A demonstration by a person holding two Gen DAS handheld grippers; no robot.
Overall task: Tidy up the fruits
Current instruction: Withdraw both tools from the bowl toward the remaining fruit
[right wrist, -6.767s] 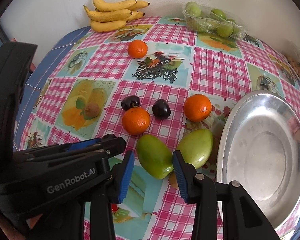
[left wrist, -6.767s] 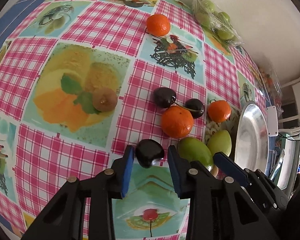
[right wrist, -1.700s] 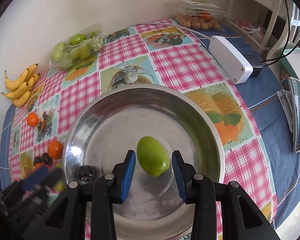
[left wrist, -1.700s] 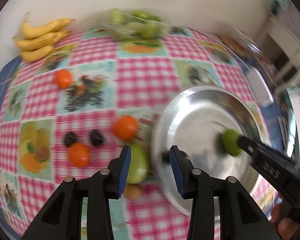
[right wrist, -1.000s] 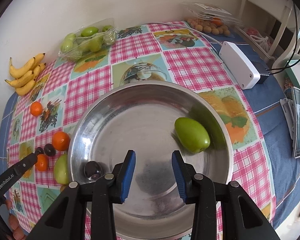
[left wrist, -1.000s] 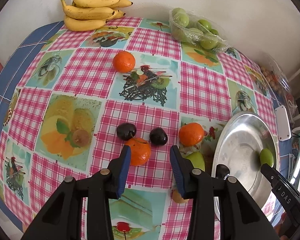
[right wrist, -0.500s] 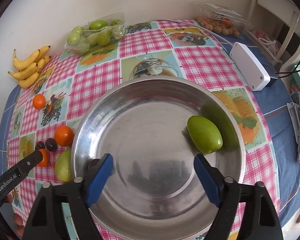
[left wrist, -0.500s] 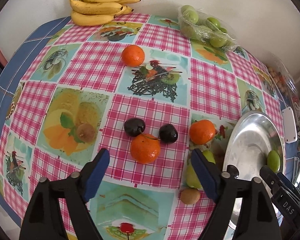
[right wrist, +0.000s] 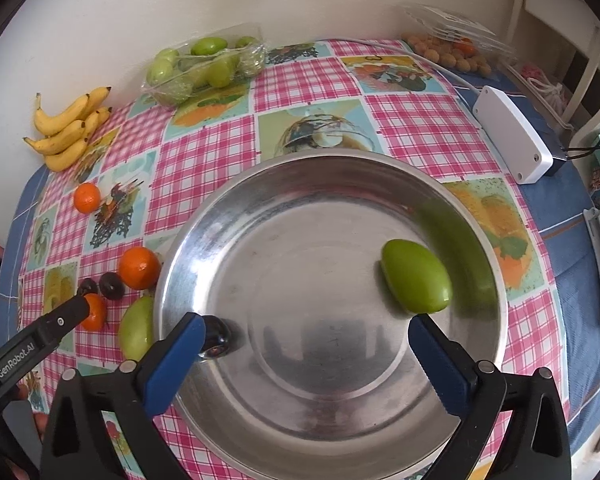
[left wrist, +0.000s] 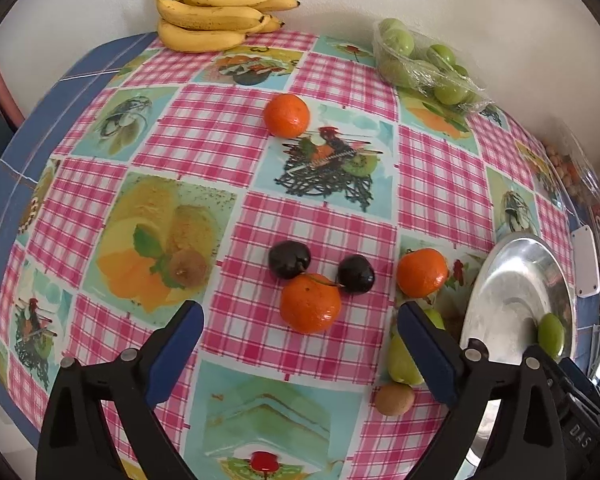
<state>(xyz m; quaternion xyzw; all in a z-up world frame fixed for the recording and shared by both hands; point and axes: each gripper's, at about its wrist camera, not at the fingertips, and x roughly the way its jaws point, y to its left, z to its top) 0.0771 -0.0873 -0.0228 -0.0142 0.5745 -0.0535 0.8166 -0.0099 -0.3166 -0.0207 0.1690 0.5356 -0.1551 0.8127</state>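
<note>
A steel bowl (right wrist: 300, 184) holds a green mango (right wrist: 415, 276) at its right and a dark plum (right wrist: 218, 338) at its left. My right gripper (right wrist: 300, 344) hovers over the bowl, open and empty. My left gripper (left wrist: 300, 340) is open and empty above the checked tablecloth. Just ahead of it lie an orange (left wrist: 310, 303), two dark plums (left wrist: 289, 259) (left wrist: 356, 273) and a second orange (left wrist: 421, 272). A green mango (left wrist: 404, 356) and a small brown fruit (left wrist: 394, 399) lie by its right finger. The bowl (left wrist: 512, 280) stands at the right.
A third orange (left wrist: 286, 115) lies farther back. Bananas (left wrist: 216, 16) and a wrapped tray of green fruit (left wrist: 424, 64) sit by the wall. A brown kiwi (left wrist: 187, 267) lies at the left. A white box (right wrist: 512, 144) with cables and a packet of small fruit (right wrist: 452, 52) are right of the bowl.
Both grippers opened wide within the last second. The left one moved from the bowl back over the oranges and plums. The mango released by the right gripper rests at the bowl's right side.
</note>
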